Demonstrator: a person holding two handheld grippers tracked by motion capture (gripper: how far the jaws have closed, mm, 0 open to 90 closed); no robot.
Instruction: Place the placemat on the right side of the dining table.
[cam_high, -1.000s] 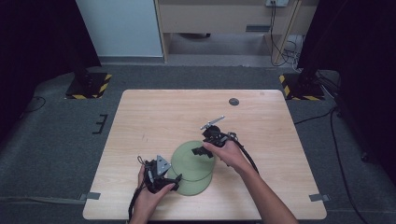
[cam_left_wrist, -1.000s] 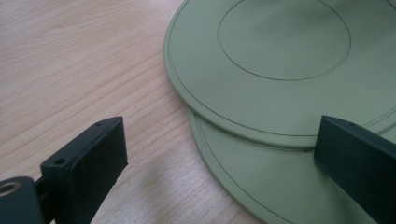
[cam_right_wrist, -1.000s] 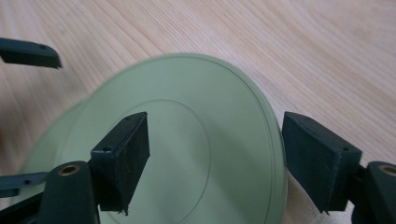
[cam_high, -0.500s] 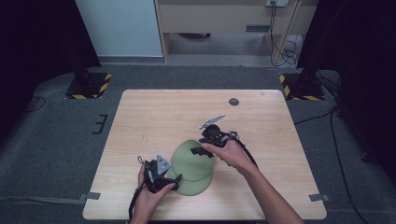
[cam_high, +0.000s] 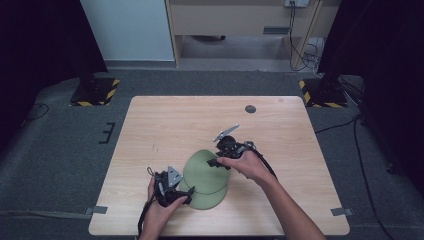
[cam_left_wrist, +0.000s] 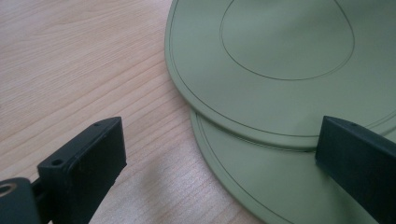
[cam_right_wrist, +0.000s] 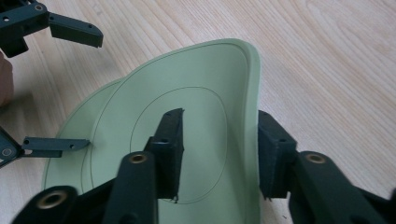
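Two soft green discs lie overlapped near the wooden table's front edge, the upper disc (cam_high: 202, 170) (cam_left_wrist: 280, 46) partly over the lower disc (cam_high: 210, 200) (cam_left_wrist: 261, 177). My right gripper (cam_high: 214, 162) (cam_right_wrist: 219, 116) is at the upper disc's far rim. That rim (cam_right_wrist: 250, 79) curls up between the jaws, close to one pad and clear of the other. The jaws have just been closing. My left gripper (cam_high: 186, 192) (cam_left_wrist: 219, 126) (cam_right_wrist: 70, 88) is open wide at the discs' near-left edge, one jaw over bare wood and one over the lower disc.
A small dark round piece (cam_high: 250, 109) sits near the table's (cam_high: 165, 125) far edge. Bare wood stretches across the far half and both sides. Black stands with striped feet (cam_high: 95, 92) flank the table on the floor.
The right gripper's jaws have drawn closer together around the upper disc's far rim. Both hands have stayed almost where they were.
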